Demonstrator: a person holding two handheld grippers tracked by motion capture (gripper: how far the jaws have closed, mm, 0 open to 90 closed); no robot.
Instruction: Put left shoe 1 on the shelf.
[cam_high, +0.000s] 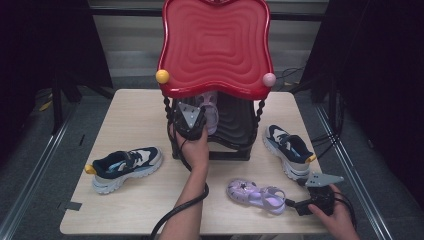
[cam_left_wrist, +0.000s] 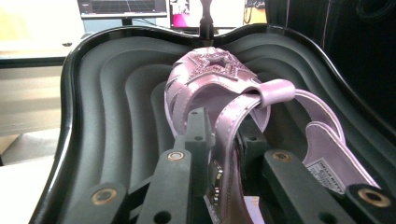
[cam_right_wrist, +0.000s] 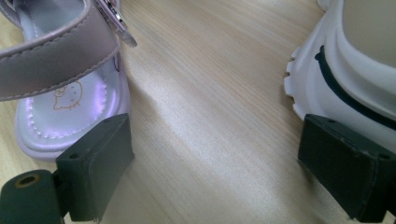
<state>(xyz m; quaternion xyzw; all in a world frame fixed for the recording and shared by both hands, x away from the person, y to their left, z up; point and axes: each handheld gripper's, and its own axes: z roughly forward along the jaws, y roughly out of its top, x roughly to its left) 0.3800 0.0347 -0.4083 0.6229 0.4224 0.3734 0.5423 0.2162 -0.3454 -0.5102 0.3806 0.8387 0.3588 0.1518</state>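
Note:
A purple sandal (cam_left_wrist: 210, 70) with a glittery star on its toe rests on the black lower shelf (cam_left_wrist: 107, 102) of a shoe rack. My left gripper (cam_left_wrist: 226, 135) is shut on its heel strap, reaching in under the red top shelf (cam_high: 215, 45); from above, the left gripper (cam_high: 197, 112) and sandal (cam_high: 211, 107) sit at the shelf's front. The matching sandal (cam_high: 255, 194) lies on the table at the front right. My right gripper (cam_high: 295, 204) rests open just behind its heel (cam_right_wrist: 60, 93), with bare wood between the jaws of the right gripper (cam_right_wrist: 210, 158).
A navy and white sneaker (cam_high: 290, 150) lies right of the rack, its white sole (cam_right_wrist: 355, 60) close to my right gripper's outer jaw. Its pair (cam_high: 125, 167) lies on the table (cam_high: 135, 115) at the left. Twisted black posts hold up the red shelf.

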